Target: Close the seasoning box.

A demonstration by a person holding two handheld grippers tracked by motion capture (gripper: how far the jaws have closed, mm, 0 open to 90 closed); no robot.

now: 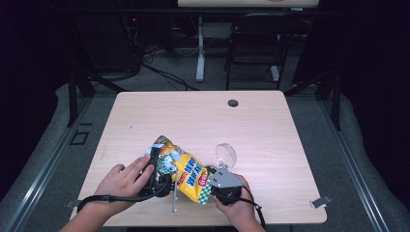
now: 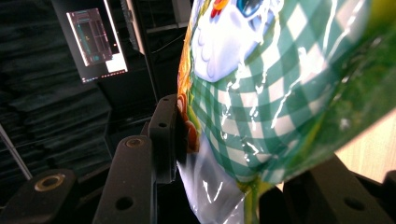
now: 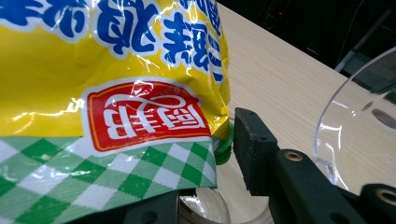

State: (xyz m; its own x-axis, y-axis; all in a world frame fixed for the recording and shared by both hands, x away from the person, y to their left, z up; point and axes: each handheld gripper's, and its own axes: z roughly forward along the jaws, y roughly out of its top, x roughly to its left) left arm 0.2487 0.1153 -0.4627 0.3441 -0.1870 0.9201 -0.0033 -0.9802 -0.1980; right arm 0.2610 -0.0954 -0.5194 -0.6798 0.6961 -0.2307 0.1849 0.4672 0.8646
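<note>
Snack bag [image 1: 186, 173] seemingly between both hand-held grippers

Snack bag [image 2: 280, 93], glossy, green-and-white check with a cartoon figure, hangs between the left gripper [image 2: 247, 186] jaws. Left jaw's pad presses the bag's left edge; right jaw sits under its lower right. Lit monitor [image 2: 95, 42] far left of the bag. Pale tabletop [image 2: 369, 154] at the bag's lower right.

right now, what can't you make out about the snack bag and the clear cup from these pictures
- Snack bag: whether it is opened or sealed. In the high view its top edge lies under the left gripper; the gripper views crop it.
- Clear cup: whether anything is inside. It is too small in the high view and cut off by the frame edge in the right gripper view.
- Right gripper: its second jaw sits behind the bag.
</note>
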